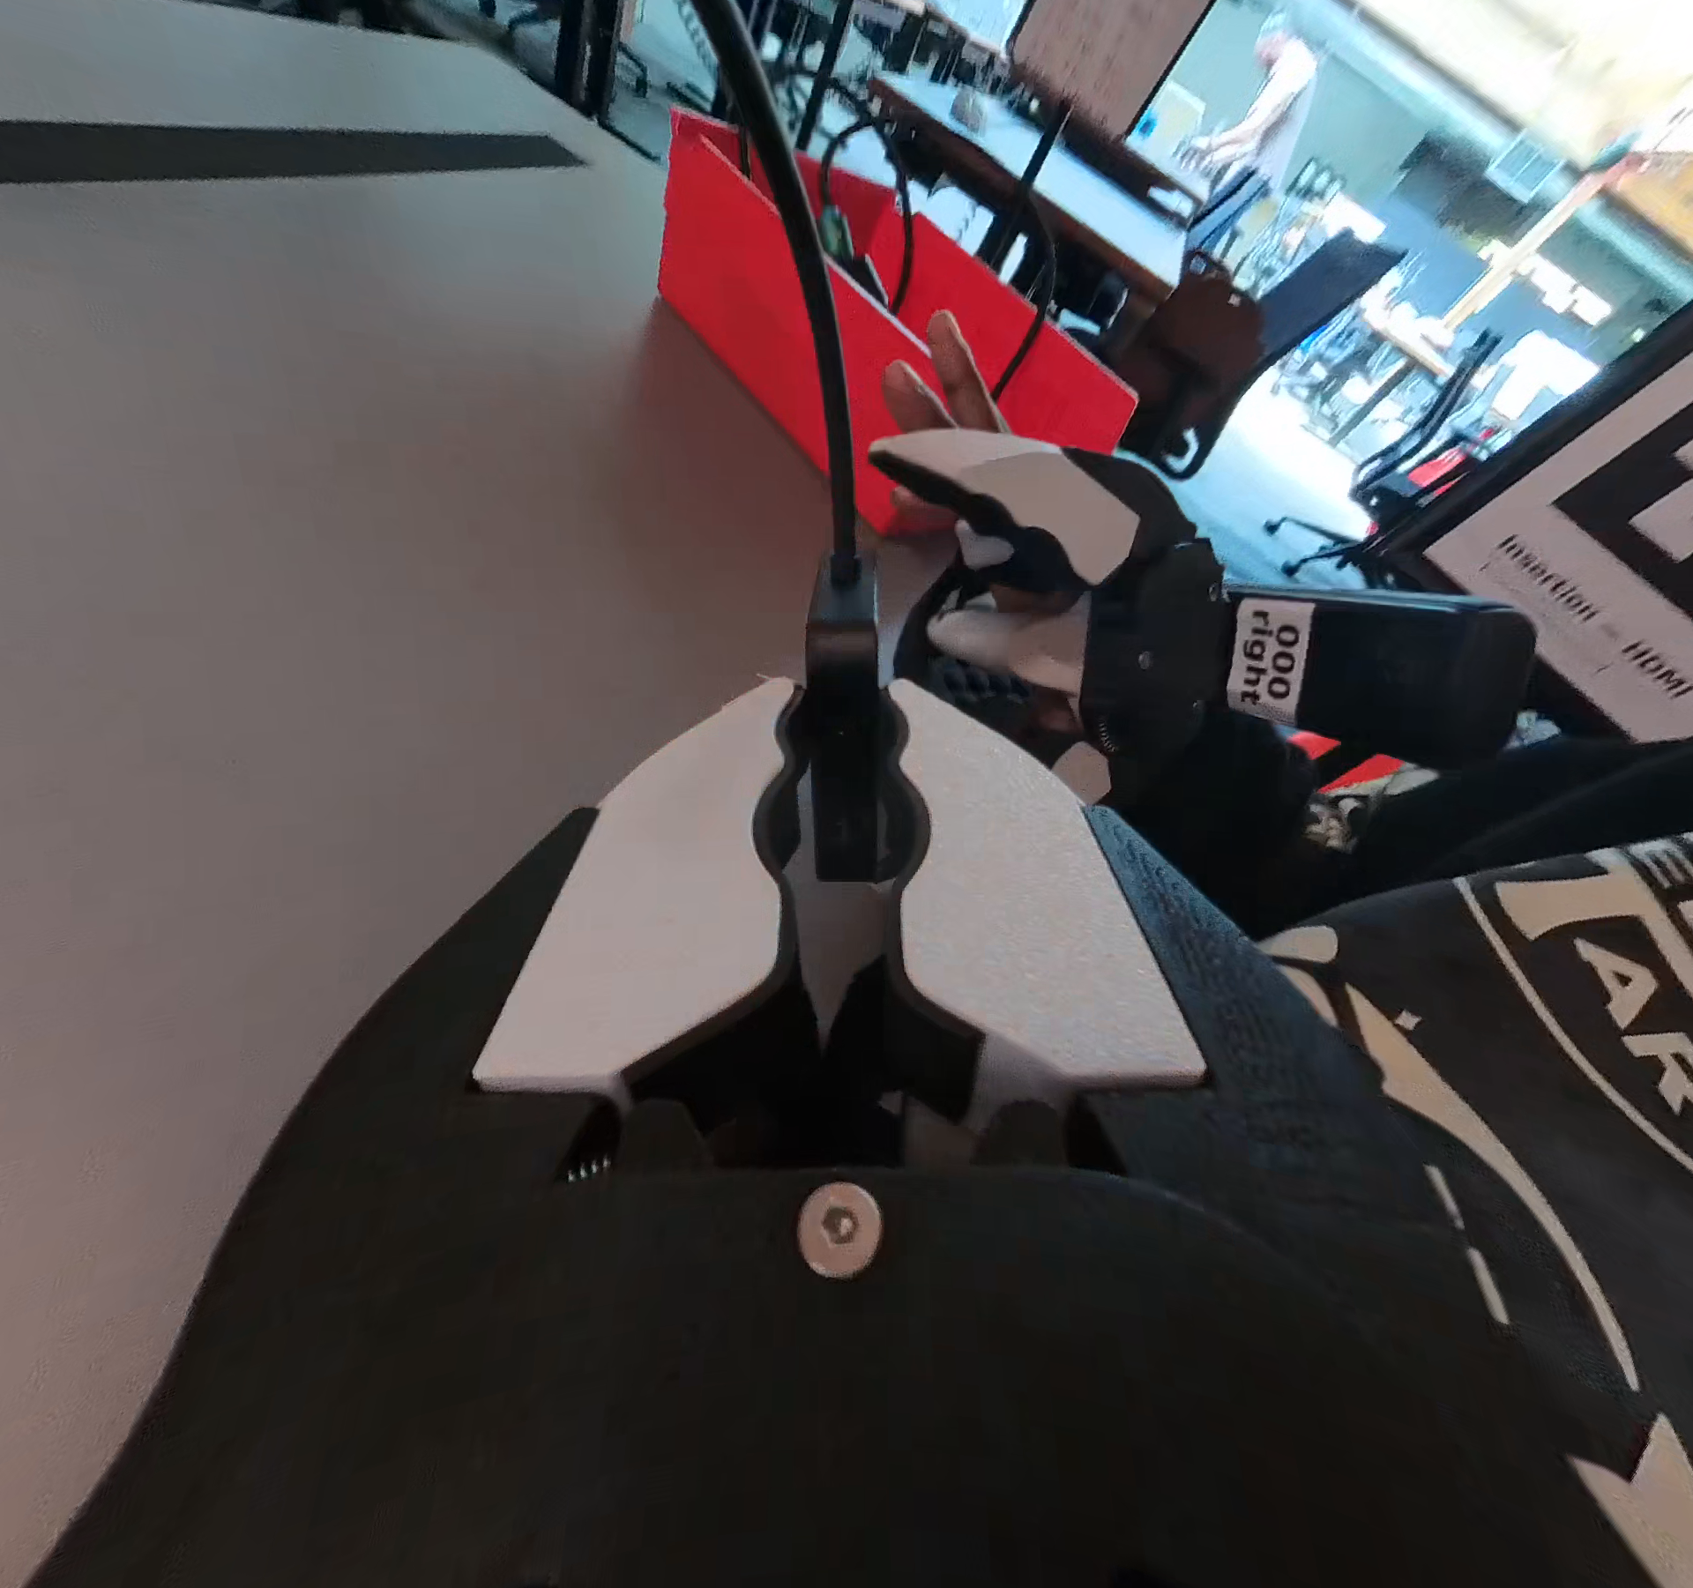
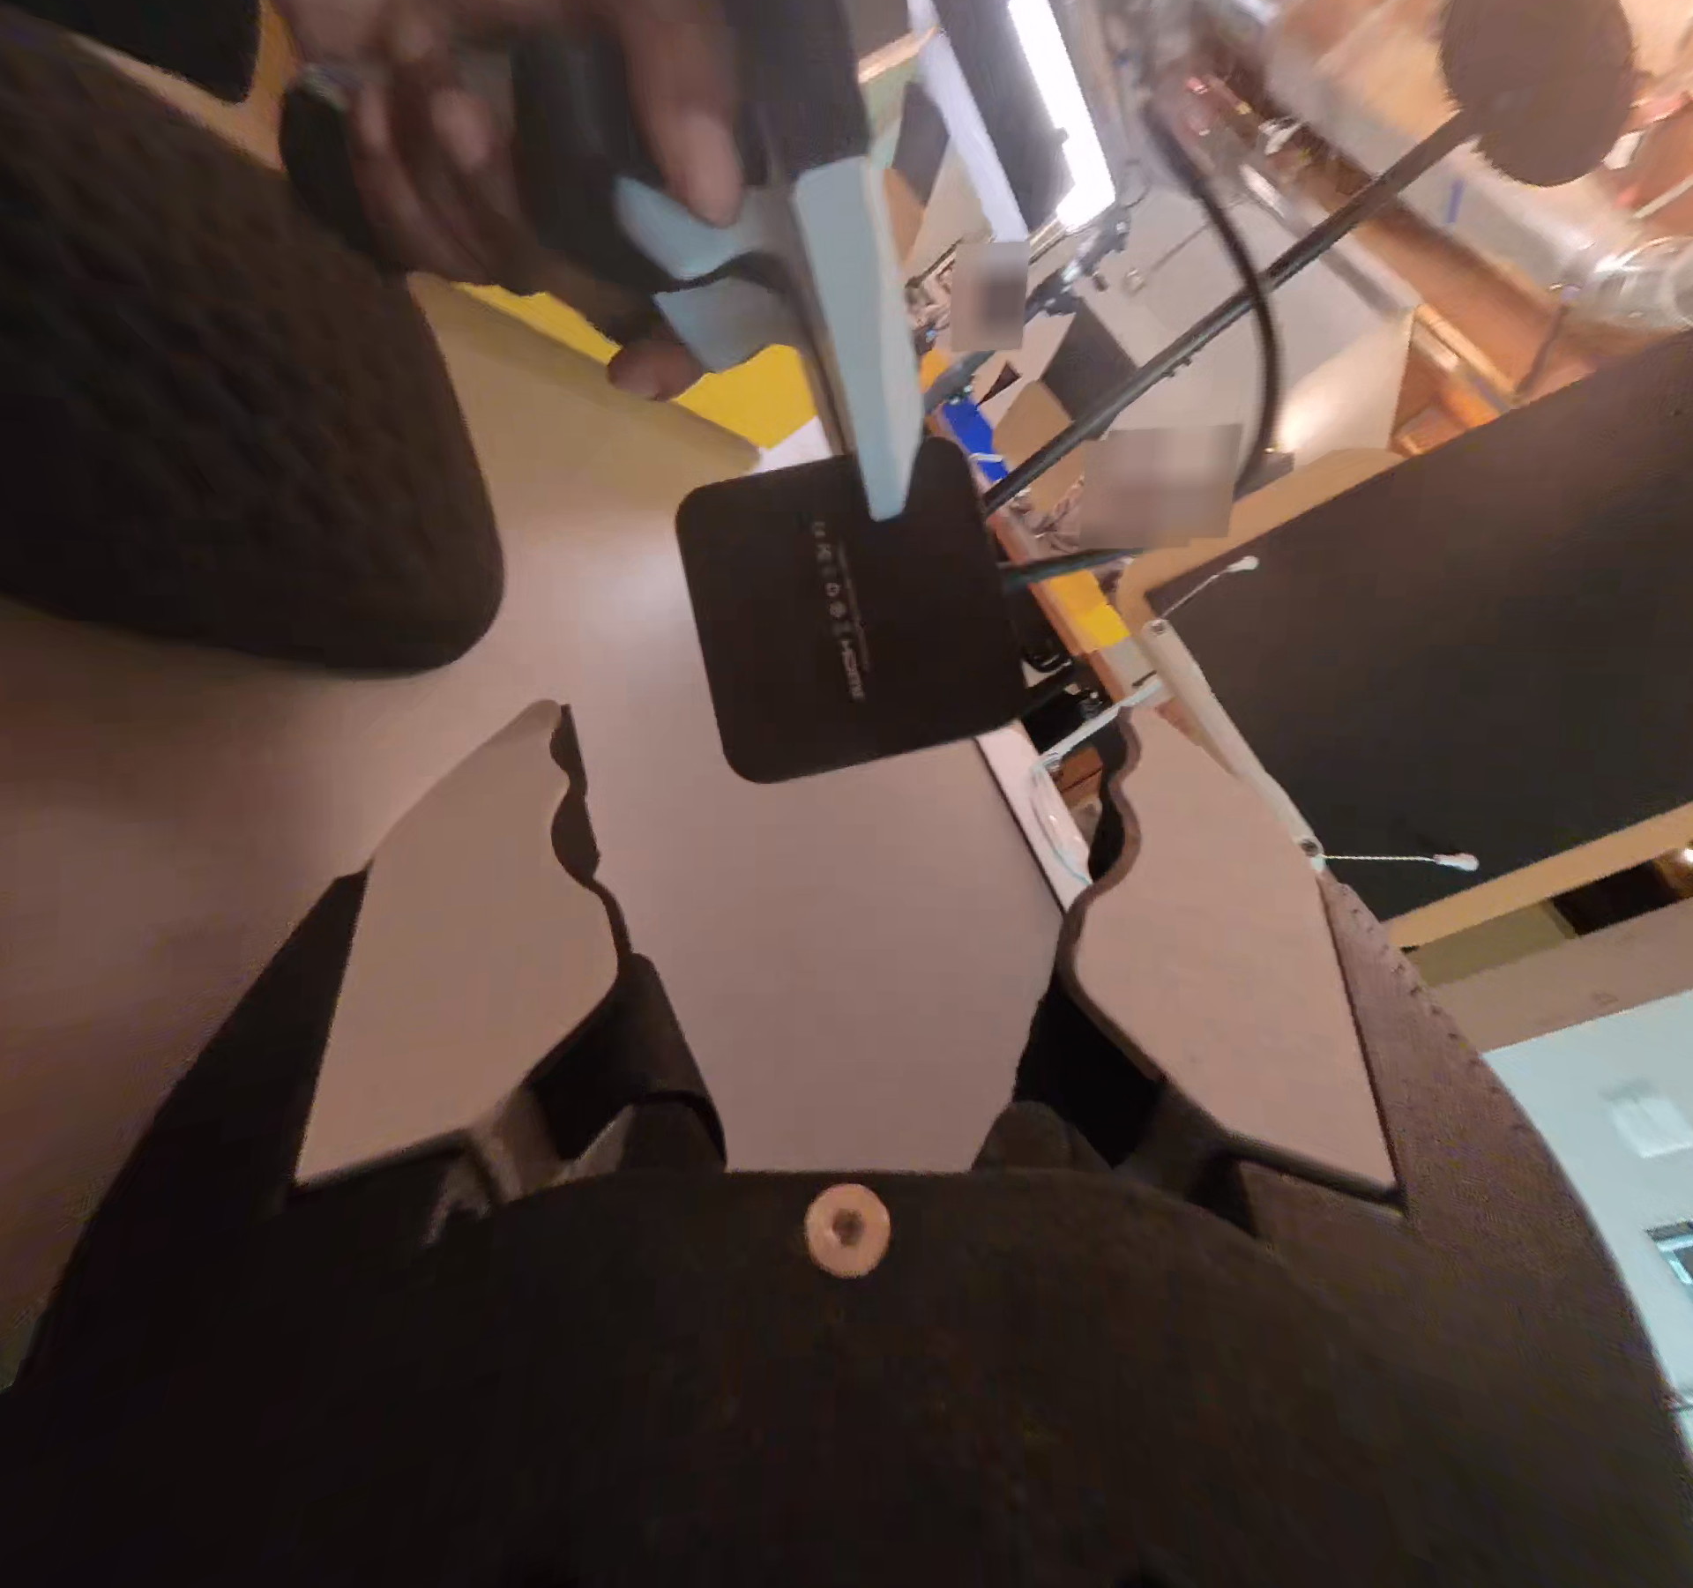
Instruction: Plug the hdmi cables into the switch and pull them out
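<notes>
In the left wrist view my left gripper is shut on a black HDMI plug, whose black cable arches up and away over the table. My right gripper shows beyond it to the right, held by a hand, jaws apart. In the right wrist view my right gripper is open and empty just short of the flat black HDMI switch, which lies on the grey table. The left gripper reaches down toward the switch's far edge; the plug is hidden there. Cables leave the switch's right side.
A red open box with cables in it stands on the table behind the grippers. A dark knitted sleeve fills the left of the right wrist view. A black board in a wooden frame stands past the table's edge.
</notes>
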